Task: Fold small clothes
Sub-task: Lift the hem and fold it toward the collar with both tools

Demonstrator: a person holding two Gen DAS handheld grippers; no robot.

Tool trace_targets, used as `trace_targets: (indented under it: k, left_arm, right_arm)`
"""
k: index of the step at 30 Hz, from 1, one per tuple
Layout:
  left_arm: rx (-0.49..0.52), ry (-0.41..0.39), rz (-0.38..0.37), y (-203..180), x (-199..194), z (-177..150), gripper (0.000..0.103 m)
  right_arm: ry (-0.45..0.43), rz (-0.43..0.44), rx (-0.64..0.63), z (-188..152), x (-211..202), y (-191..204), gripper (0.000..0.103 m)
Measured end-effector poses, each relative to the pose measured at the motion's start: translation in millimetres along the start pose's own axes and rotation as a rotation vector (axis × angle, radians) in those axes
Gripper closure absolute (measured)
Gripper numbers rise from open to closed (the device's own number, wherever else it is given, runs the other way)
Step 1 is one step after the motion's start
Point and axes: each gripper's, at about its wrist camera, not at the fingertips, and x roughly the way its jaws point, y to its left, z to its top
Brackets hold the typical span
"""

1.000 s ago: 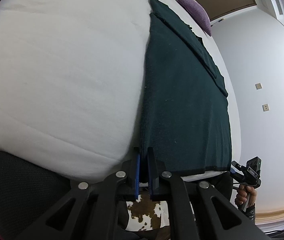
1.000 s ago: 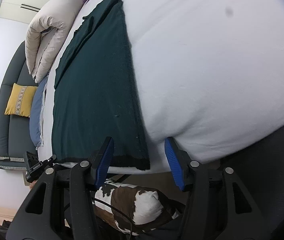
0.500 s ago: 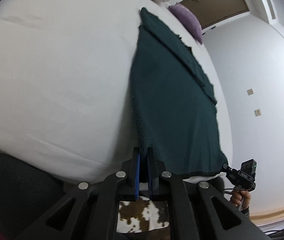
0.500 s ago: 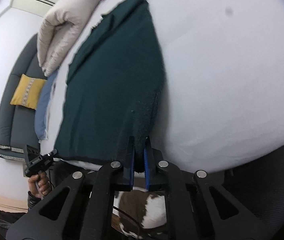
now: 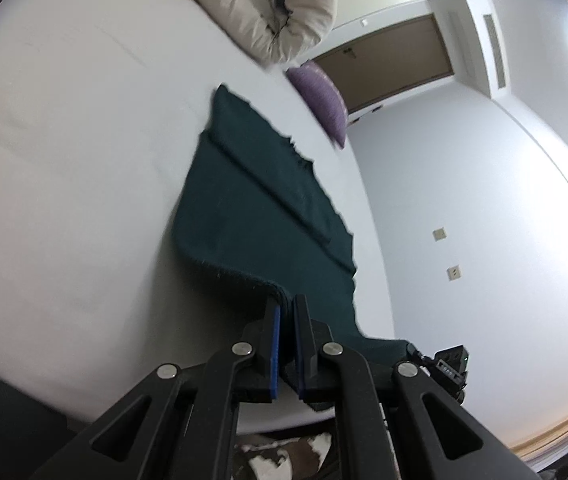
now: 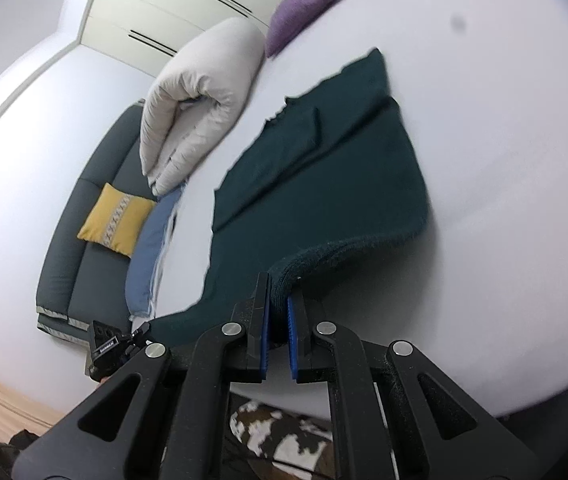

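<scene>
The right gripper (image 6: 278, 300) has its jaws clamped on the near corner of the dark green garment (image 6: 324, 184), lifting that hem off the white bed (image 6: 504, 160) in a curl. The rest of the cloth lies flat, a folded strip along its far edge. At lower left the left gripper (image 6: 124, 342) is at the other near corner. A rolled beige duvet (image 6: 200, 100) and purple pillow (image 6: 300, 8) sit beyond.

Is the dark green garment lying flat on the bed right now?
Partly. The dark green garment has its near edge lifted off the bed, pinched by the left gripper and right gripper; the far part lies flat.
</scene>
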Motion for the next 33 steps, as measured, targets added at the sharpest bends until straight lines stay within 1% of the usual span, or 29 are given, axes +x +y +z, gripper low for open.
trace_targets:
  k: [3,8,14,22,27,30,33]
  left_arm:
    - [-0.005,-0.019,-0.022,-6,6,17,0.096]
    - [0.004,-0.054,-0.034,-15,21,50,0.096]
    - [-0.024,-0.085,-0.040,-10,49,92,0.096]
    - [-0.046,-0.115,0.010,0,97,148,0.096]
    - [-0.012,-0.109,0.058,-2,131,176,0.096]
    - [0.009,-0.106,0.083,-4,151,193,0.096]
    - [0.006,-0.112,0.090,-3,166,209,0.096]
  right_arm:
    - [-0.024,0.002,0.006,24,7,2,0.097]
    - [-0.062,-0.003,-0.003,62,17,6,0.097]
    - [-0.098,-0.036,-0.020,118,41,7,0.097]
    - [-0.130,-0.168,-0.106,184,93,11,0.097]
    - [-0.148,-0.236,-0.143,219,127,7,0.097]
    - [-0.150,-0.258,-0.147,237,146,1,0.097]
    - [-0.155,-0.285,-0.143,256,165,-7,0.097]
